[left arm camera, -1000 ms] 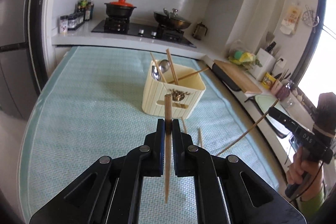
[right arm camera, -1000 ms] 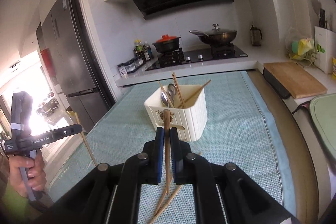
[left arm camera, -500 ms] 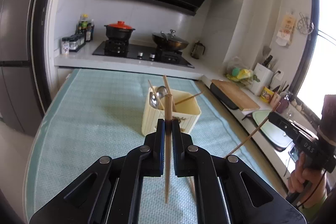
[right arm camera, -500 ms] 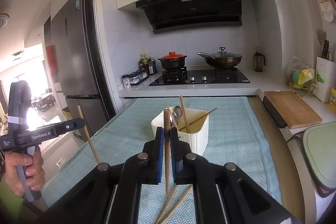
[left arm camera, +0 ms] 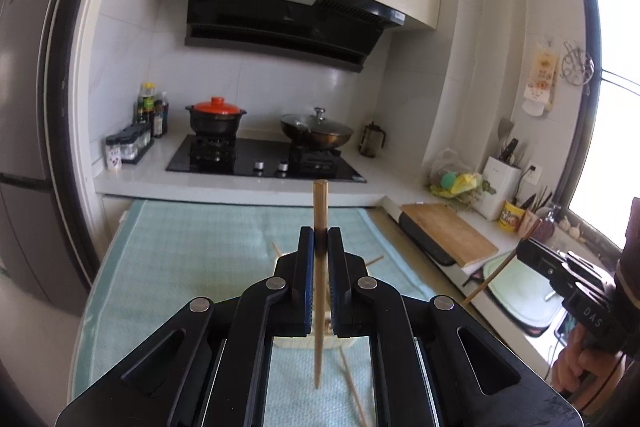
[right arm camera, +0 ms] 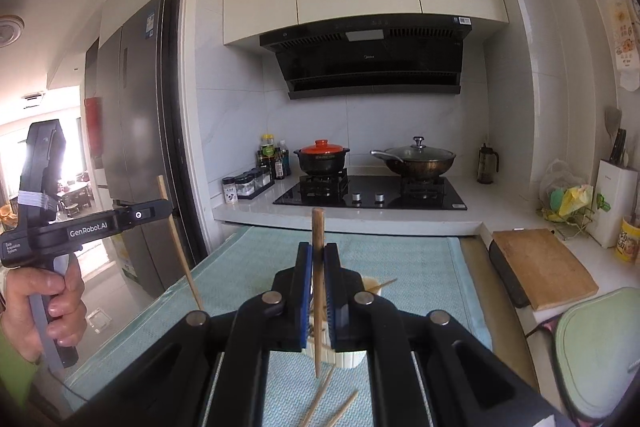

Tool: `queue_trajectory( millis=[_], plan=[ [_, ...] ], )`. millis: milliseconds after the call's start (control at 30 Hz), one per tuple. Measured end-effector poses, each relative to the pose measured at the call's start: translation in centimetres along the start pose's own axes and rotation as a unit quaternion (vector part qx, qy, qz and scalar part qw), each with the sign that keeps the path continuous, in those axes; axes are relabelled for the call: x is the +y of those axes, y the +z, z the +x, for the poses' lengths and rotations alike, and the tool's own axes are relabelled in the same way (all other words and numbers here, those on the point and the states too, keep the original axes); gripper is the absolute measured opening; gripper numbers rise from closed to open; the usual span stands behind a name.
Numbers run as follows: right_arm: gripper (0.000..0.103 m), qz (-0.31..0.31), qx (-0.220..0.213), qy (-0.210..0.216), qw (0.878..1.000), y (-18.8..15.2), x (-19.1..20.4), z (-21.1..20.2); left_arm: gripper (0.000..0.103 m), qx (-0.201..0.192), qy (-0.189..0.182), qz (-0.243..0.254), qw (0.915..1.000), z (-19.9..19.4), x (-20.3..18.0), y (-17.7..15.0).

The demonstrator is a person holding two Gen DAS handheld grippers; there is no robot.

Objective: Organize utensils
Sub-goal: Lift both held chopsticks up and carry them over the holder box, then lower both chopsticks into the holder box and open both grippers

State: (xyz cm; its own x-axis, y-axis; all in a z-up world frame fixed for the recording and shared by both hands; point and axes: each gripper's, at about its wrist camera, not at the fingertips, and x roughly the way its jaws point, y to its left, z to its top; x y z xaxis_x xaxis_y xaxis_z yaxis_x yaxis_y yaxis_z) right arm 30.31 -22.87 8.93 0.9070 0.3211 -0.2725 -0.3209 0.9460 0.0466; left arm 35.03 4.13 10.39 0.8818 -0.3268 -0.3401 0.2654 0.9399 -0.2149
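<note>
While each hand-held gripper, left (left arm camera: 318, 243) and right (right arm camera: 318, 259), is clamped narrow near the middle of a thin, stiff, light wooden chopstick (left arm camera: 319, 267) above the cream ribbed plastic utensil holder (right arm camera: 352, 357), the smooth stick (right arm camera: 318, 287) could probably pivot or slip.

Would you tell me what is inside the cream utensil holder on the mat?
The left gripper and right gripper cover most of the utensil holder. One chopstick pokes over its rim; the rest of its contents are hidden.
</note>
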Motion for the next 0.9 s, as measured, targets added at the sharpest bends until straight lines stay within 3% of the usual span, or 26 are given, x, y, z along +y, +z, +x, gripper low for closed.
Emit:
queue_trajectory(
  millis=[200, 333, 667, 900],
  plan=[
    [0.006, -0.009, -0.026, -0.01, 1.0, 3.4, -0.7, 3.9, 0.004, -0.026, 0.025, 0.016, 0.9992, 5.3, -0.9, 3.5],
    [0.006, -0.01, -0.021, -0.014, 1.0, 4.0, -1.4, 7.6, 0.004, -0.017, 0.031, 0.013, 0.9993, 9.6, -1.0, 3.9],
    [0.006, 0.038, 0.106, -0.002, 0.994, 0.3, -5.2, 18.9, 0.004, 0.047, 0.073, 0.018, 0.9961, 19.1, -0.8, 1.0],
    [0.006, 0.051, 0.159, -0.019, 0.986, -2.1, -6.7, 23.4, 0.004, 0.071, 0.084, 0.019, 0.9938, 23.6, -0.9, -0.6]
  ],
)
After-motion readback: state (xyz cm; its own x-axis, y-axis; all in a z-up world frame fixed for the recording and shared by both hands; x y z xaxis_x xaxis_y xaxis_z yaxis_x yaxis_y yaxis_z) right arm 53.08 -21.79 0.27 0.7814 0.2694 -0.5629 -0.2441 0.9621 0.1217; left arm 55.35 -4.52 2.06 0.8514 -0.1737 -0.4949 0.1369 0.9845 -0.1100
